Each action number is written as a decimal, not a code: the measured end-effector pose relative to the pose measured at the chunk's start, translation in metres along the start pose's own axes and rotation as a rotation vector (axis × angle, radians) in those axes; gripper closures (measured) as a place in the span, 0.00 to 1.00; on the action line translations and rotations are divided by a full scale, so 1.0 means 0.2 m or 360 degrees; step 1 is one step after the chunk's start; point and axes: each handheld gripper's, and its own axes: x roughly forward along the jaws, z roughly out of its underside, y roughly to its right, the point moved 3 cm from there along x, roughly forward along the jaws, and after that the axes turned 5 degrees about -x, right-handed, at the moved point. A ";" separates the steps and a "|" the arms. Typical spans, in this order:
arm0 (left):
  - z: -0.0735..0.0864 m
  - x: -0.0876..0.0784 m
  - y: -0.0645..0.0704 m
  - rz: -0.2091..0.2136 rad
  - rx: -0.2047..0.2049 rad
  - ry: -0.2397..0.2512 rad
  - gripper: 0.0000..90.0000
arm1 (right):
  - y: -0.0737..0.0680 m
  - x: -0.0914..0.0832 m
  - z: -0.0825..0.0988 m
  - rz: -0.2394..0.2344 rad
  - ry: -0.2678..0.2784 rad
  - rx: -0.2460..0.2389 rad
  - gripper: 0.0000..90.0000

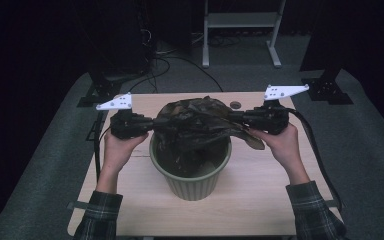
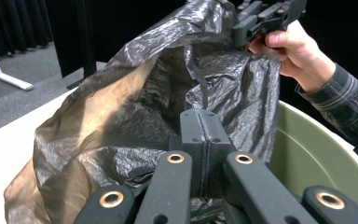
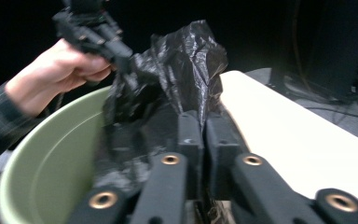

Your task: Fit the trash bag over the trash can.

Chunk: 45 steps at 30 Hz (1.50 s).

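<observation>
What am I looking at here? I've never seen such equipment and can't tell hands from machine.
A person holds a hand-operated two-jaw tool in each hand. The high view looks down on the wooden table; the other two come from cameras riding on each tool. The left gripper and right gripper are both shut on a black plastic bag, stretched between them above a green ribbed bin standing on the table. The closed jaws pinch the bag's edge.

The right gripper (image 3: 204,135) jaws pinch the black bag (image 3: 182,70) above the green bin (image 3: 51,154).
</observation>
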 end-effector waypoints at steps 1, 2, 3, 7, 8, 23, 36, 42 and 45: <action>0.01 -0.02 0.01 0.0001 0.0004 0.0008 1.00 | -0.03 0.00 0.00 -0.0021 -0.0005 -0.0017 0.99; 0.02 -0.03 0.02 0.0002 0.0002 0.0014 1.00 | -0.05 0.00 0.01 -0.0036 -0.0009 -0.0028 0.99; 0.03 -0.05 0.03 -0.0008 -0.0001 0.0021 1.00 | -0.07 0.00 0.01 -0.0045 -0.0012 -0.0036 0.99; 0.07 -0.12 0.08 0.0020 -0.0046 0.0062 1.00 | -0.16 0.00 0.03 -0.0125 -0.0016 -0.0029 1.00; 0.08 -0.14 0.09 0.0036 -0.0055 0.0074 1.00 | -0.18 0.00 0.03 -0.0139 -0.0012 -0.0029 1.00; 0.08 -0.25 0.27 0.0042 0.0026 -0.0372 1.00 | -0.37 -0.01 0.09 -0.0292 -0.0188 -0.0091 1.00; 0.11 -0.25 0.39 0.0074 -0.0021 -0.0696 1.00 | -0.54 0.00 0.19 -0.0422 -0.0374 -0.0139 1.00; 0.22 -0.24 0.37 0.0061 -0.0072 -0.0738 1.00 | -0.55 0.04 0.29 -0.0421 -0.0432 -0.0111 1.00; 0.27 -0.24 0.36 0.0061 -0.0101 -0.0756 1.00 | -0.55 0.07 0.35 -0.0432 -0.0457 -0.0078 1.00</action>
